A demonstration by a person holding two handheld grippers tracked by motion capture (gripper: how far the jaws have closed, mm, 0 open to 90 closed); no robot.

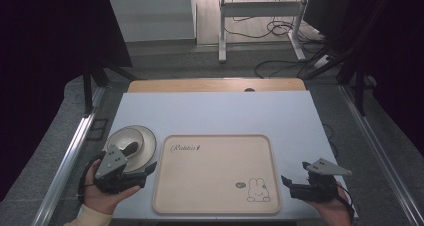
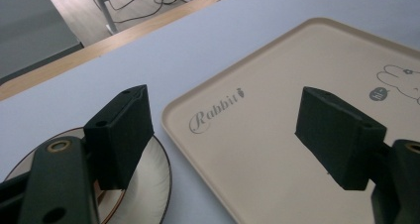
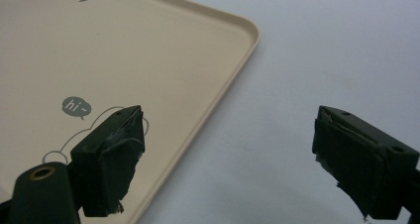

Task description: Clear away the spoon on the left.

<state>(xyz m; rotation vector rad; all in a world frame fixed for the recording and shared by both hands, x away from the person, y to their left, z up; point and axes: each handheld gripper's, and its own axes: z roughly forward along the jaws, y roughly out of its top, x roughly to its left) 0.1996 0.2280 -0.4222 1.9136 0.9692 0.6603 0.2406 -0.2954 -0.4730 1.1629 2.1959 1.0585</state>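
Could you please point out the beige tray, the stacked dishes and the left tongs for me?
Beige tray [image 1: 200, 181]: high view, bare middle of its floor.
Stacked dishes [image 1: 146, 146]: high view, right rim of the lower plate.
Left tongs [image 1: 145, 172]: high view, between the open jaw tips.

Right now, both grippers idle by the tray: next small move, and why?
Probably ease the left gripper onto the plate's rim and close. Its jaws stand open right beside the plate and bowl; the tray lies bare; the right gripper hangs open at the tray's far edge.
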